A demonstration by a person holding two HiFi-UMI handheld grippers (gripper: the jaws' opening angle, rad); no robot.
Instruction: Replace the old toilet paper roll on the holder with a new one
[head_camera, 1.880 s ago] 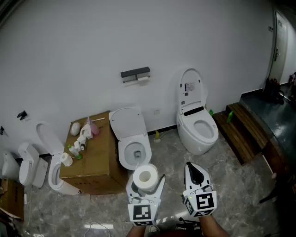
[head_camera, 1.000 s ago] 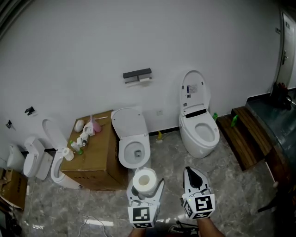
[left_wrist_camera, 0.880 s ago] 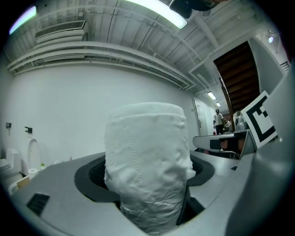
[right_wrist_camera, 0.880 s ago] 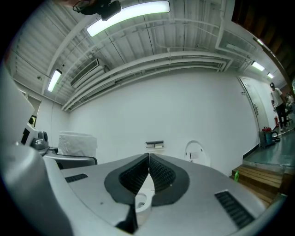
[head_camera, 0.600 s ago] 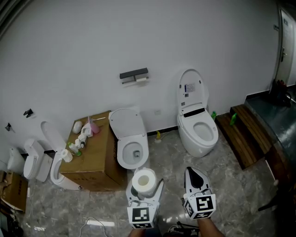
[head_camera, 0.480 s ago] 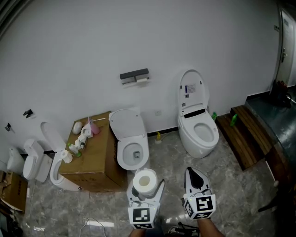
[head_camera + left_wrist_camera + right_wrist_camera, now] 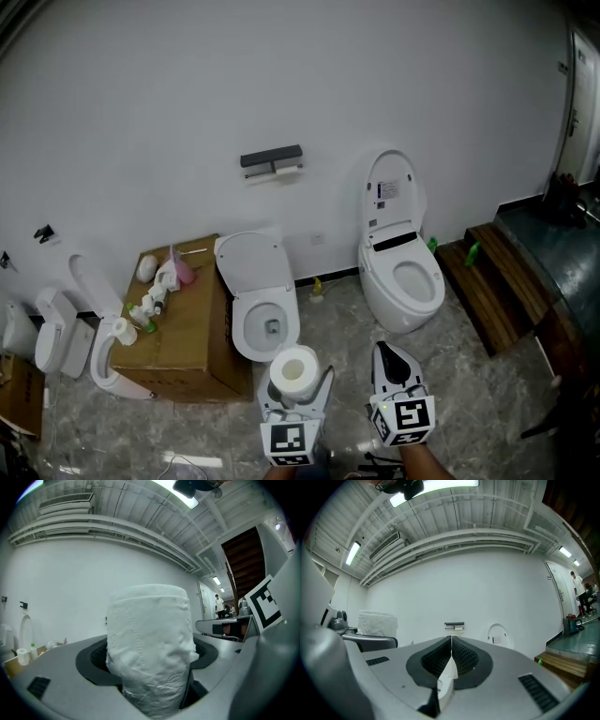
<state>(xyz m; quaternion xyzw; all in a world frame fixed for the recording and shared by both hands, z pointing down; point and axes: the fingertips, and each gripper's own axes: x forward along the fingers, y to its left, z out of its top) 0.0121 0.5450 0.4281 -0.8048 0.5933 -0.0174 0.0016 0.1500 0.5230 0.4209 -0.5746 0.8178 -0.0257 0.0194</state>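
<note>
White, soft paper: the new roll (image 7: 294, 368) is standing upright between the jaws of the left gripper (image 7: 298, 377), which are pressing on its sides, at 6 o'clock in the head view. In the left gripper view the roll (image 7: 150, 644) is filling the gap and its lower wraps are looking creased where the jaws are bearing.

We are judging it light, squashy and easily torn. A hold across the outer sides, as now, should serve; a hard squeeze would likely flatten the core. The right gripper (image 7: 387, 349), at 3 o'clock of the left, is carrying nothing, its jaws closed together.

The holder (image 7: 272, 157) is hanging on the wall at 12 o'clock, well apart from both grippers. The old roll (image 7: 290, 170) is showing as a small white piece under its dark bar; how much paper is left we cannot tell.

- A toilet (image 7: 263, 323), lid raised, is standing between the grippers and the holder. We are expecting the reach to pass over its open bowl, where a dropped roll would be spoiled.
- A box (image 7: 187, 342) is sitting just beside it at 10 o'clock, carrying bottles (image 7: 152, 302).
- A second toilet (image 7: 403, 277) is standing at 1 o'clock.
- Steps (image 7: 492, 277) are lying at 2 o'clock.
</note>
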